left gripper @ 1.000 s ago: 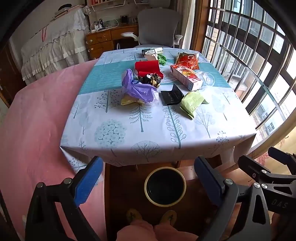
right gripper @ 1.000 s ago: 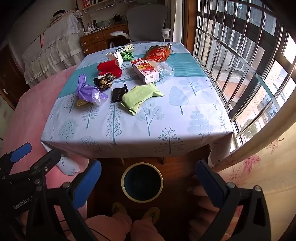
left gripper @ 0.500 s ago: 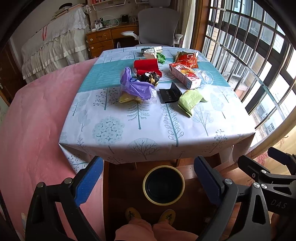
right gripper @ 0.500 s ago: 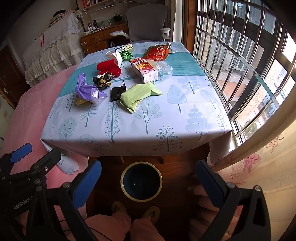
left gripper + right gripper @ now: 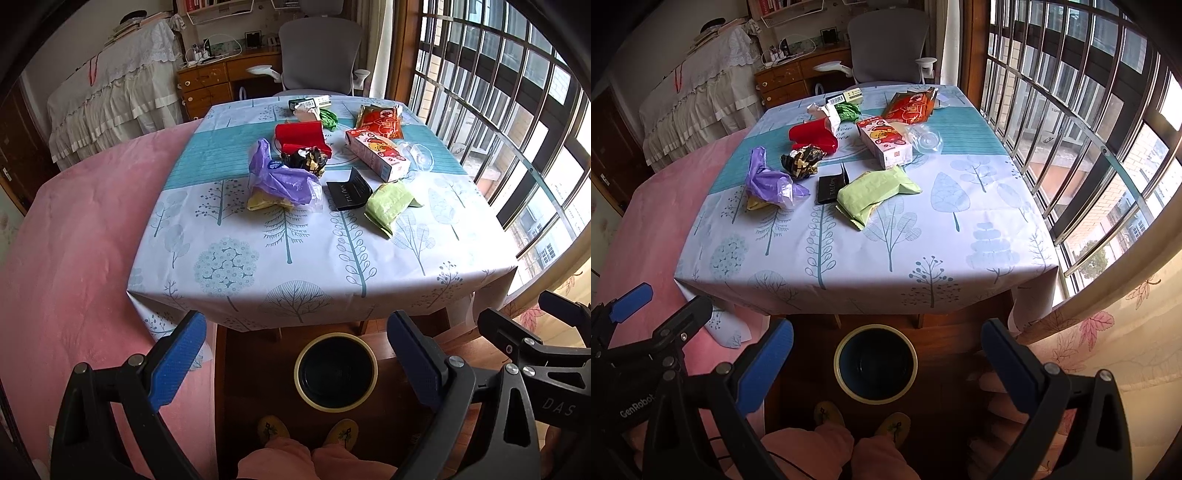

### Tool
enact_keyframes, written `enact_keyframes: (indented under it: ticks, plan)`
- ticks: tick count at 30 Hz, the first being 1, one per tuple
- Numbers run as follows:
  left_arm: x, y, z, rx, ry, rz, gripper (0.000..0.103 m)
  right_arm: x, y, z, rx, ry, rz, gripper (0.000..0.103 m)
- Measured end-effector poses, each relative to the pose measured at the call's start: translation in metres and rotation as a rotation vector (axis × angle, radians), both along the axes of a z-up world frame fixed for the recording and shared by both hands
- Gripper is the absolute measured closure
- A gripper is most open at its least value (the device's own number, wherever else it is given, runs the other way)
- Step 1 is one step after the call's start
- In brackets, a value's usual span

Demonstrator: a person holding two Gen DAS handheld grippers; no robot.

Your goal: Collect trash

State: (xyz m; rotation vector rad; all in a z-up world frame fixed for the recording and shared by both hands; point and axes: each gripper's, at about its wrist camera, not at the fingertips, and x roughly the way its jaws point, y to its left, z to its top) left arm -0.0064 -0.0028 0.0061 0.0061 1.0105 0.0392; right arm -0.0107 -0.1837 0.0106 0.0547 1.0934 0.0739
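Both cameras have drifted back a touch since a second ago, nothing on the table (image 5: pixel 229 258) shifted. Left gripper (image 5: pixel 295 363) and right gripper (image 5: pixel 886 365) hang wide open, empty. Wrappers (image 5: pixel 388 201) sit mid-table toward the far edge, bin (image 5: pixel 337 371) below the near edge. Long reach, so flimsy bags could slip and miss it.

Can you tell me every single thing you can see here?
purple plastic bag: 1, purple, table left
black box: 1, black, table middle
green packet: 1, light green, beside black box
snack box: 1, pink-white, right of middle
red wrapper: 1, red, table far side
orange snack bag: 1, orange-red, far right
trash bin: 1, dark with yellow rim, on floor
left gripper: 1, black and blue, open
right gripper: 1, black and blue, open
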Motion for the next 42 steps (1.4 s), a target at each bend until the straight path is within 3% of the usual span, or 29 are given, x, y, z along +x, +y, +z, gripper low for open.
enact_keyframes:
  ticks: [42]
  plan:
    - [0.005,0.005,-0.003,-0.012,0.022,0.018,0.006,0.012,0.009,0.002,0.024,-0.001,0.030,0.001]
